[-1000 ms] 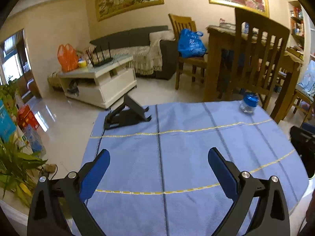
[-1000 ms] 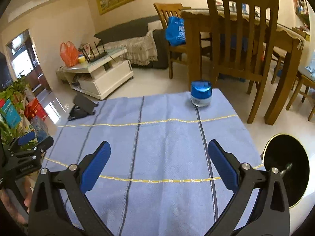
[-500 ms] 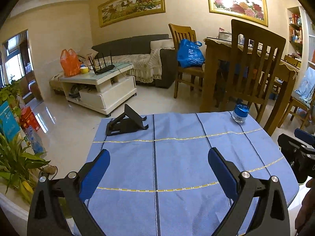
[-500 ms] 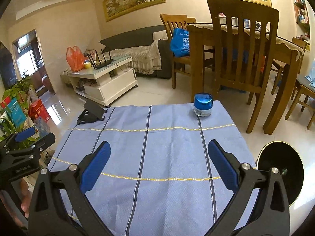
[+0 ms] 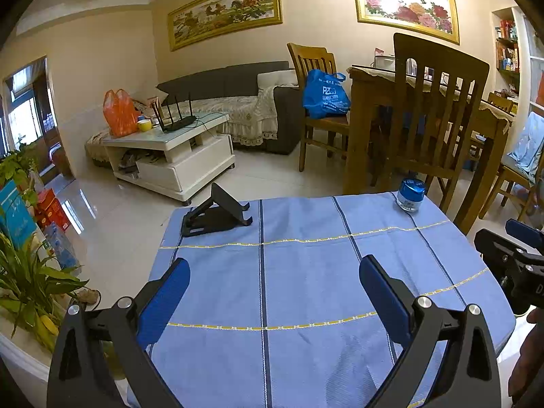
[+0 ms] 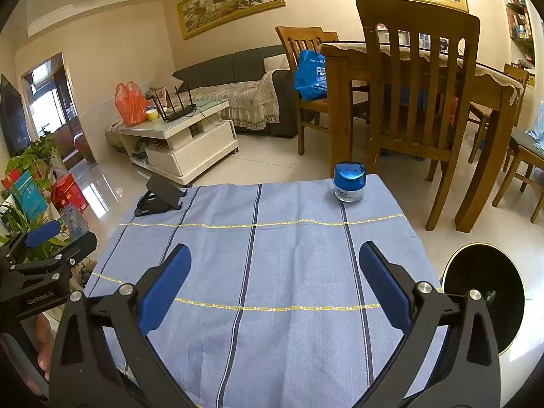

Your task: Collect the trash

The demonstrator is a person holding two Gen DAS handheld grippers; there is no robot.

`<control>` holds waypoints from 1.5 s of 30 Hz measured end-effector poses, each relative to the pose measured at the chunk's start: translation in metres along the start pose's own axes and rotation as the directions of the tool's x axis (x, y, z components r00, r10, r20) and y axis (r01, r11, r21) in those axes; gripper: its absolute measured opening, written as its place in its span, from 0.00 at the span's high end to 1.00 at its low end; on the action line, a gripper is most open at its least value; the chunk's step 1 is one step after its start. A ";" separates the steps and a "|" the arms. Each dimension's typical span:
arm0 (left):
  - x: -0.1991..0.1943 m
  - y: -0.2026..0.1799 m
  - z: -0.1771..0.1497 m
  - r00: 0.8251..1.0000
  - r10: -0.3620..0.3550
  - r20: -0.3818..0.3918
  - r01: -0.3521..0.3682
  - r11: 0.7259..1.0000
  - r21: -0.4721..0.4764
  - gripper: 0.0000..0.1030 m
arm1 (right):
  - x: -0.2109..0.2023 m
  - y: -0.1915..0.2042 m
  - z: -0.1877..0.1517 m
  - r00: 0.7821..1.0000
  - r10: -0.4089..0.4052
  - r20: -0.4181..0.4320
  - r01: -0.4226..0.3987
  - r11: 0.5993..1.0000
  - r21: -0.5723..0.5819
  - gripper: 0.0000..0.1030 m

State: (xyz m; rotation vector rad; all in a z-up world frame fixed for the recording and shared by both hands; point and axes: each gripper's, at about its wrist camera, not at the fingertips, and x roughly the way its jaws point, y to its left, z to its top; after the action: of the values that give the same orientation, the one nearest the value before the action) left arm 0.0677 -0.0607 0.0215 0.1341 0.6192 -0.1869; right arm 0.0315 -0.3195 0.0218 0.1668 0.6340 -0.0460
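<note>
On worktop, far right corner: small jar (image 6: 350, 182) with shiny blue lid and clear glass body; upright on the cloth, nothing touching it.
Jar, left wrist view: same jar (image 5: 410, 194) at far right edge, well apart from both hand-held grippers.
Cloth: blue tablecloth (image 6: 272, 255) with dark stripes and yellow stitched lines, covering the worktop.
Far left corner: black folding stand (image 5: 217, 212), propped open on the cloth; well apart from the jar.
Right hand-held gripper (image 6: 273, 280): blue pads spread wide, nothing between them; hovers over the near half of the cloth, pointing toward the jar.
Left hand-held gripper (image 5: 273, 294): blue pads spread wide, empty; hovers over the near half of the cloth.
Cross-views: each hand-held gripper shows at the edge of the other's view, off the worktop's sides.
Floor, right of worktop: round black bin (image 6: 489, 292), opening dark; contents cannot be told.
Beyond worktop: wooden chair (image 6: 418, 78) and dining table.
</note>
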 end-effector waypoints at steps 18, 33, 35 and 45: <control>0.000 0.000 -0.002 1.000 0.013 -0.002 -0.013 1.000 -0.004 0.07 | -0.004 0.002 0.001 1.000 0.006 -0.001 -0.006 1.000 0.001 0.05; -0.008 0.001 -0.009 0.999 0.045 -0.003 -0.045 0.999 -0.011 0.06 | -0.005 0.006 -0.001 1.000 0.011 -0.006 -0.011 1.000 -0.011 0.05; -0.009 0.000 -0.008 0.999 0.044 -0.004 -0.044 0.999 -0.013 0.06 | -0.005 0.007 0.000 1.000 0.013 -0.007 -0.013 1.000 -0.009 0.05; -0.011 -0.001 -0.007 0.999 0.051 -0.009 -0.051 0.999 -0.014 0.06 | -0.004 0.007 0.000 1.000 0.011 -0.005 -0.011 1.000 -0.012 0.05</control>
State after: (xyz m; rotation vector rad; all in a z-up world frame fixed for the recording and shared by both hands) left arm 0.0549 -0.0591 0.0216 0.1369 0.6254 -0.1324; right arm 0.0285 -0.3130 0.0249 0.1590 0.6386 -0.0316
